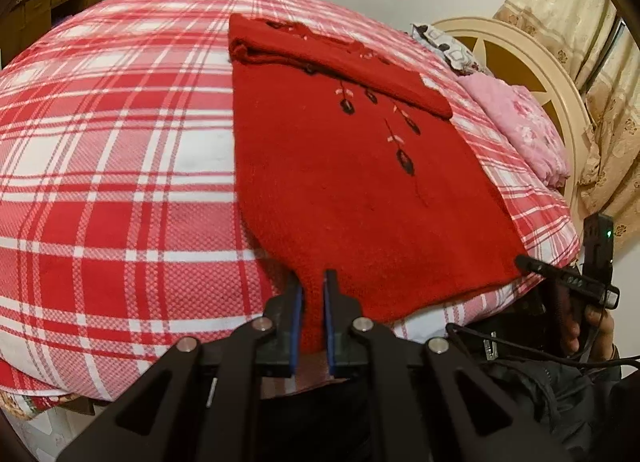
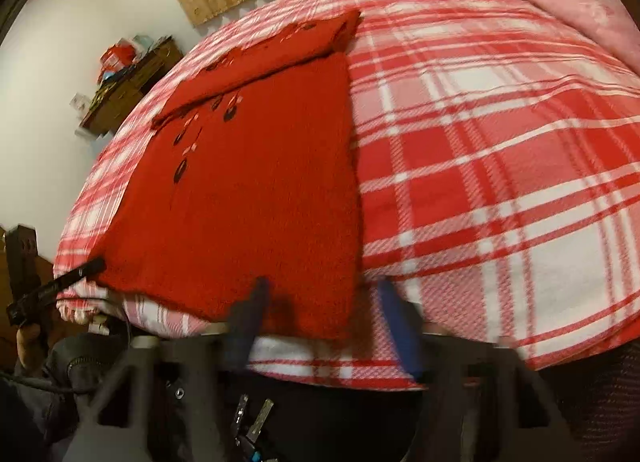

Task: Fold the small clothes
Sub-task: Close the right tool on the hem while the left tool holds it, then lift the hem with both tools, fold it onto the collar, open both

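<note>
red sweater (image 1: 344,181), lengthwise, hem in left gripper (image 1: 313,282)

Light: warm, even indoor, medium bright; source not visible.
Shadows: soft and faint.
Left wrist view: sharp, mild noise.
Right wrist view: motion blur, right gripper (image 2: 320,294) fingers smeared.
Edges: heavy fisheye bowing, dark corner vignette.

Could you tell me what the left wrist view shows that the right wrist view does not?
Only the left wrist view shows the cream headboard and the left gripper shut on the red sweater's near hem. Only the right wrist view shows the right gripper open around the hem's other corner, blurred. Both show the sweater, sleeves folded across its chest, on the plaid blanket, plus the pink pillow and wooden desk.
</note>
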`<state>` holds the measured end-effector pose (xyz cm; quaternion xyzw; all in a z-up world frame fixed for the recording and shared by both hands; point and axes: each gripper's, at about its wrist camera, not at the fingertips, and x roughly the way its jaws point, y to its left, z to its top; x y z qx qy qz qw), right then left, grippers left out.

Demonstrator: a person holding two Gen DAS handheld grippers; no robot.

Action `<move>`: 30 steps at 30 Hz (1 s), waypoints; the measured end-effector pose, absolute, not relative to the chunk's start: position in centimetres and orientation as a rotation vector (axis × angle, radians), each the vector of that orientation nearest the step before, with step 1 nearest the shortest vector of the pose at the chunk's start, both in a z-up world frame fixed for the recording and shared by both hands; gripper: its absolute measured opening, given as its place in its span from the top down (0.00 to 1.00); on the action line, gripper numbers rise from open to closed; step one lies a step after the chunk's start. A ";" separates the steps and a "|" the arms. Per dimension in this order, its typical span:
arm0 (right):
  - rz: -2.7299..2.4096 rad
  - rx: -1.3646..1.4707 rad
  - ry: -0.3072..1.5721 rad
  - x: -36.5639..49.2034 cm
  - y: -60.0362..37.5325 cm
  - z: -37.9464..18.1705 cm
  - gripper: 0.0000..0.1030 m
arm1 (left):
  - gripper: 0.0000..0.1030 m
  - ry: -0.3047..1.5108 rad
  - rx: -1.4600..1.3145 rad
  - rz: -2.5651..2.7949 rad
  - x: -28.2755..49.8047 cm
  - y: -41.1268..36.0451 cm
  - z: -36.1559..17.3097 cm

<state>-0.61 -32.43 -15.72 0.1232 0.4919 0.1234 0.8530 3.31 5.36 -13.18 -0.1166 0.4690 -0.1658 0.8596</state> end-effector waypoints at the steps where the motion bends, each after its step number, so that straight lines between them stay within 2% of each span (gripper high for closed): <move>1: 0.266 0.258 1.023 -0.8 -32.4 -15.5 0.91 | 0.91 0.965 -0.249 -0.348 3.2 5.6 -13.0; 8: 0.304 0.290 0.829 -1.5 -33.0 -11.7 0.93 | 0.91 0.883 -0.320 -0.369 3.8 7.2 -12.2; 13: 0.305 0.322 0.783 -0.3 -33.7 -11.0 0.93 | 0.91 0.879 -0.373 -0.386 5.2 7.8 -12.0; 22: 0.319 0.323 0.646 3.9 -33.9 -6.3 0.93 | 0.92 0.754 -0.346 -0.409 8.7 7.1 -8.1; 30: 0.332 0.318 0.573 7.0 -33.5 -3.3 0.93 | 0.92 0.708 -0.435 -0.416 11.7 8.5 -6.5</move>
